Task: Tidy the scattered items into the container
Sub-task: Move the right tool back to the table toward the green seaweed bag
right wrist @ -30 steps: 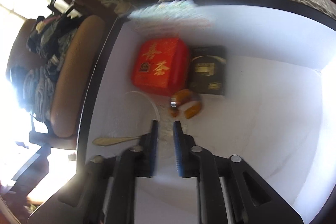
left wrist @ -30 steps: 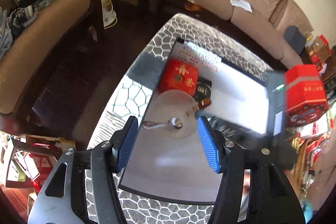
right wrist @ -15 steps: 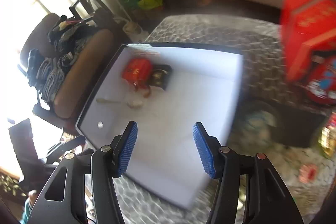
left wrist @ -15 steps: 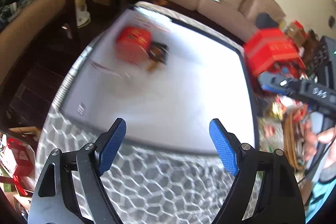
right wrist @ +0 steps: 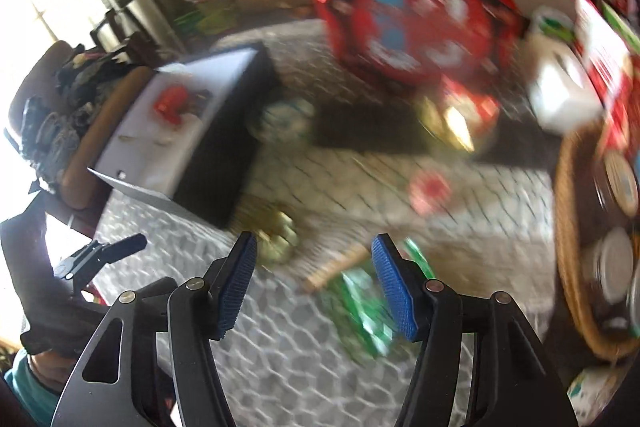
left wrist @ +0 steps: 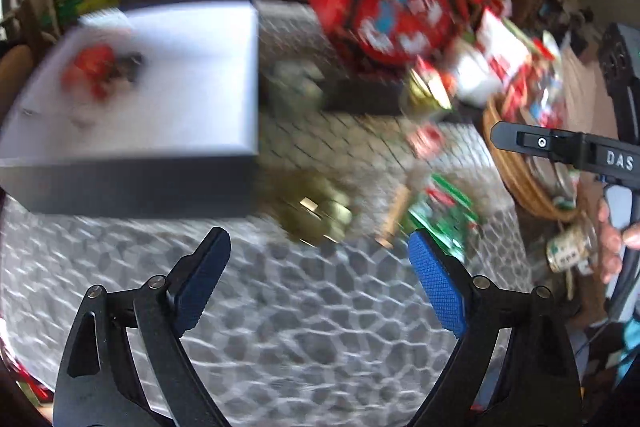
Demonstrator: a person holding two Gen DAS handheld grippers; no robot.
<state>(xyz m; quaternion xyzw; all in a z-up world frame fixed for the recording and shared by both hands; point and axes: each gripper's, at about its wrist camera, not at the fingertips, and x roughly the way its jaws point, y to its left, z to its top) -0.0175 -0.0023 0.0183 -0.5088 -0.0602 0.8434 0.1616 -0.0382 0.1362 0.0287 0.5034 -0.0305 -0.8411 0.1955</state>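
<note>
The container is a black box with a white inside (left wrist: 224, 75), at the left in both views (right wrist: 208, 83). A red packet (left wrist: 90, 61) and a dark item lie in it. On the patterned table, blurred, are a gold item (left wrist: 316, 211), a green packet (left wrist: 444, 211), a tan stick (left wrist: 394, 217) and a small red item (left wrist: 426, 139). My left gripper (left wrist: 320, 263) is open and empty, just short of the gold item. My right gripper (right wrist: 314, 267) is open and empty above the stick (right wrist: 336, 267) and green packet (right wrist: 364, 311).
A large red hexagonal box (left wrist: 392, 3) stands at the back of the table. A wicker basket (right wrist: 568, 227) with jars sits at the right. A white box (right wrist: 560, 91) and red packages lie behind it. Sofas surround the table.
Both grippers have pulled back from the box and swung right toward the loose items on the table. The right gripper went from shut to open.
</note>
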